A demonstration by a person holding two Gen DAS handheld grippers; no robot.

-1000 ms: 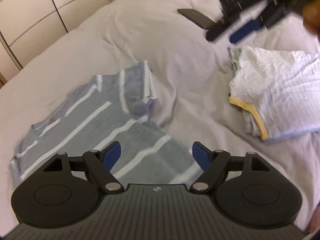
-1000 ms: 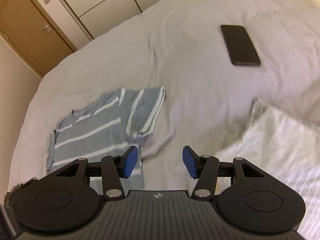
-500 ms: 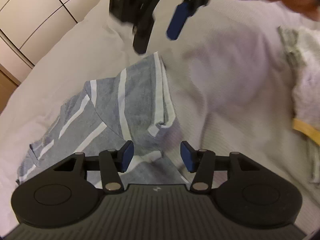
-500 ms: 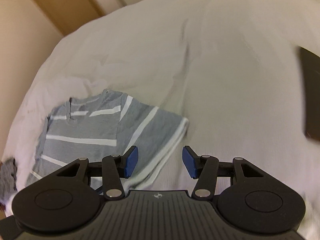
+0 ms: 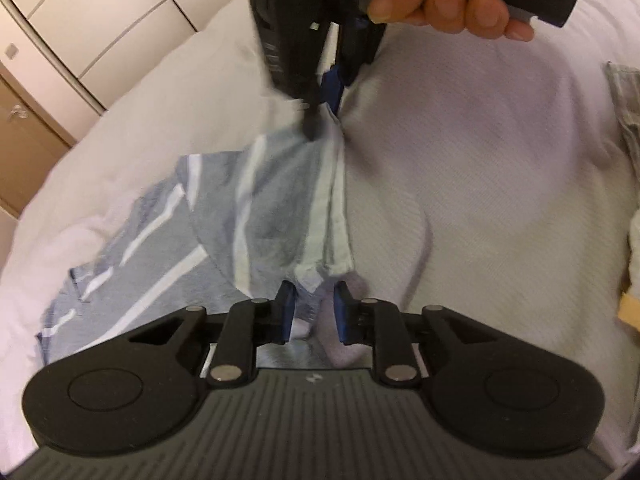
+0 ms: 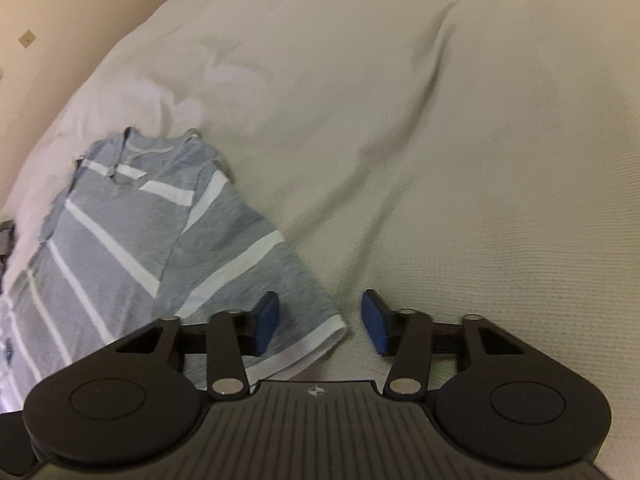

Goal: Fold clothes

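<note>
A grey T-shirt with white stripes (image 5: 256,208) lies on the white bed cover, partly folded. In the left wrist view my left gripper (image 5: 312,312) is partly closed around the near corner of the folded part, with cloth between its blue pads. My right gripper (image 5: 326,92) comes down from above at the far corner of the same fold and looks pinched on the cloth there. In the right wrist view the shirt (image 6: 132,240) spreads to the left, and the right gripper (image 6: 320,322) stands open, straddling the white hem corner.
The white bed cover (image 6: 440,160) fills both views, with wrinkles. A folded pale garment (image 5: 628,128) lies at the right edge of the left wrist view. Wardrobe doors (image 5: 100,20) stand beyond the bed at the upper left.
Both grippers have closed in on the striped shirt. The left gripper's pads narrowed around the near corner. The right gripper swung left from the folded pile and came down on the far corner.
</note>
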